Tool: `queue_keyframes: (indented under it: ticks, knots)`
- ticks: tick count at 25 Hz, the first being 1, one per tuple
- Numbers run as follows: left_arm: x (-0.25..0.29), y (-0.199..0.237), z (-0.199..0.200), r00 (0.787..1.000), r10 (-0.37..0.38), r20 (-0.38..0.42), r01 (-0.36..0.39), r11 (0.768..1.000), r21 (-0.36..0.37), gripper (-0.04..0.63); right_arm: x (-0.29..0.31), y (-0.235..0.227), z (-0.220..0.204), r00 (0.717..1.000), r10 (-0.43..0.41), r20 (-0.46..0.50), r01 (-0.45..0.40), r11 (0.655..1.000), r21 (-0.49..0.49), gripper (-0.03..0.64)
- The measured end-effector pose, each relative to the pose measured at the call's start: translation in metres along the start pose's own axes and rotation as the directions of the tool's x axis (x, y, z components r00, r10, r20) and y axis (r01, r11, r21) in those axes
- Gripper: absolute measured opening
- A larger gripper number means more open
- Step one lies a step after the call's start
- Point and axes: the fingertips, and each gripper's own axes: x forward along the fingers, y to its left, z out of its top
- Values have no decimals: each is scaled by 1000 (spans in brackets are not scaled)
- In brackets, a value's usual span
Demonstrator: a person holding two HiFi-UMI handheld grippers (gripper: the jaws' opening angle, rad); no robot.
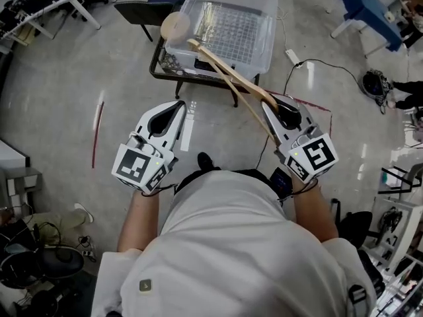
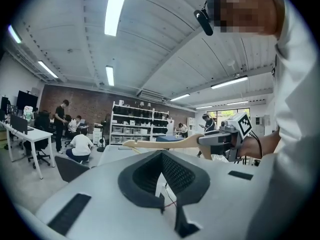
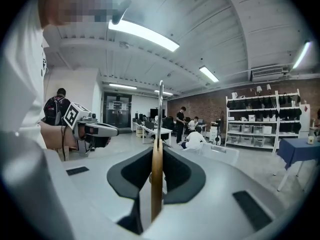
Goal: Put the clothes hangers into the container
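Observation:
My right gripper (image 1: 268, 103) is shut on a wooden clothes hanger (image 1: 228, 78), whose arms reach forward over the near edge of a clear plastic container (image 1: 264, 51). In the right gripper view the hanger (image 3: 156, 184) stands edge-on between the pads of that gripper (image 3: 157, 151), and its metal hook (image 3: 161, 99) points up. My left gripper (image 1: 178, 104) is held beside it at the left, shut and empty. The left gripper view shows its own jaws (image 2: 162, 156) together, with the hanger (image 2: 160, 144) and the right gripper (image 2: 220, 139) beyond them. The left gripper (image 3: 97, 130) also shows in the right gripper view.
The container sits on a low dark table (image 1: 158, 68). A round beige object (image 1: 175, 25) lies at its near left corner. A black chair (image 1: 142, 8) stands behind, and a power strip (image 1: 293, 57) with a cable lies on the floor. People work at desks and shelves (image 2: 140, 126) farther off.

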Motion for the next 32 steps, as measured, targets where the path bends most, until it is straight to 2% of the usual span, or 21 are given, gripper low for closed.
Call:
queue_keyframes:
  ticks: [8, 17, 25, 32]
  knots:
    - [-5, 44, -3, 1000, -10, 3, 10, 1000, -21, 17, 35, 1, 3, 999, -30, -29, 30, 999, 11, 67]
    - [13, 67, -6, 1000, 0, -7, -1, 1000, -28, 15, 63, -20, -1, 1000, -18, -21, 19, 1000, 11, 67]
    - [56, 80, -4, 999, 25, -24, -26, 999, -27, 17, 86, -69, 0, 1000, 9, -3, -9, 1000, 19, 67]
    - [124, 74, 3, 999, 37, -33, -37, 999, -16, 17, 94, -137, 3, 999, 44, 6, -44, 999, 18, 67]
